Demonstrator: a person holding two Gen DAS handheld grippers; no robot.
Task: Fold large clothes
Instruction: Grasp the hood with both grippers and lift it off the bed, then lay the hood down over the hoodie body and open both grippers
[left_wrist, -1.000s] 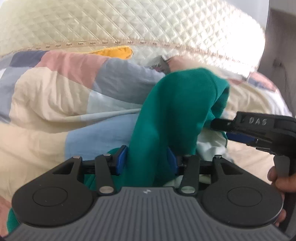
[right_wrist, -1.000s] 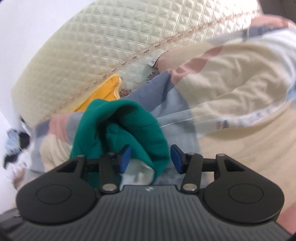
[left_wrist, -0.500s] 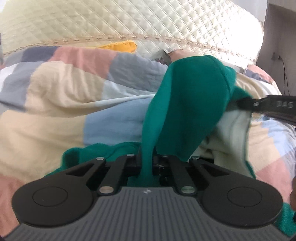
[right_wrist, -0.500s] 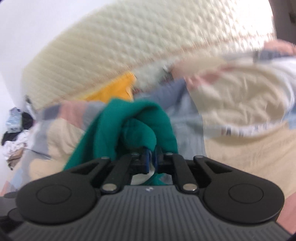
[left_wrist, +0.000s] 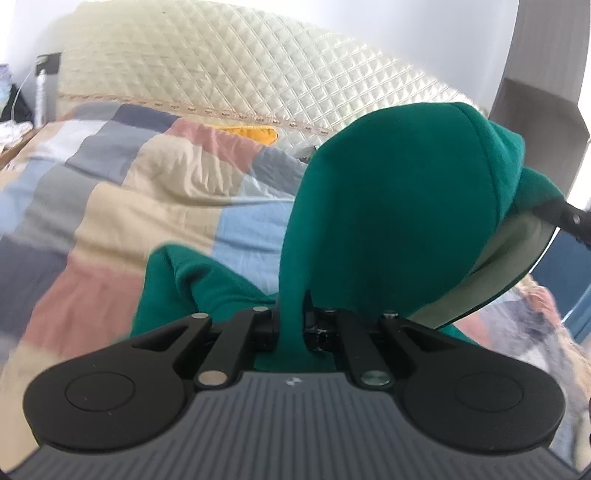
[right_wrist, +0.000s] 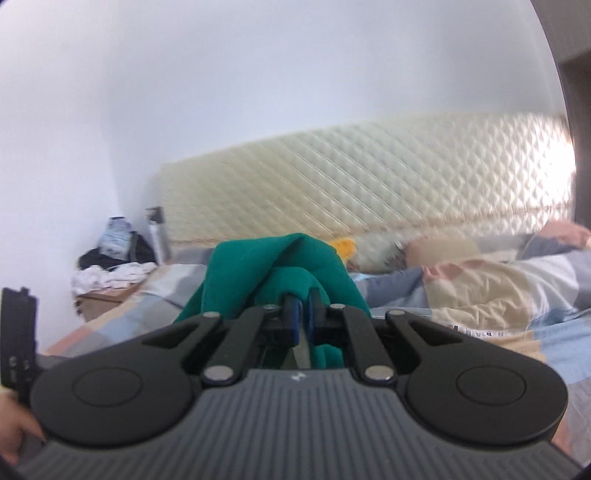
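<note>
Both tongs clamped on green garment (left_wrist: 388, 206): left tongs (left_wrist: 293, 325) and right tongs (right_wrist: 303, 317) each pinch a bunched bit, cloth lifted over bed quilt (left_wrist: 122, 192). Step: pick-up/spread. Next, prob. pull apart, lay flat.

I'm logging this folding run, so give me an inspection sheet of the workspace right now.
Surface: bed with patchwork quilt, rumpled.
Job's things: green garment, lifted off the quilt, pale lining showing.
Clutter: yellow item by the headboard; white cloths and bottle on the nightstand.
Grippers: left gripper and right gripper both shut on the garment.
Cables: thin white lead at far left, blurred.
Surroundings: white wall.
</note>
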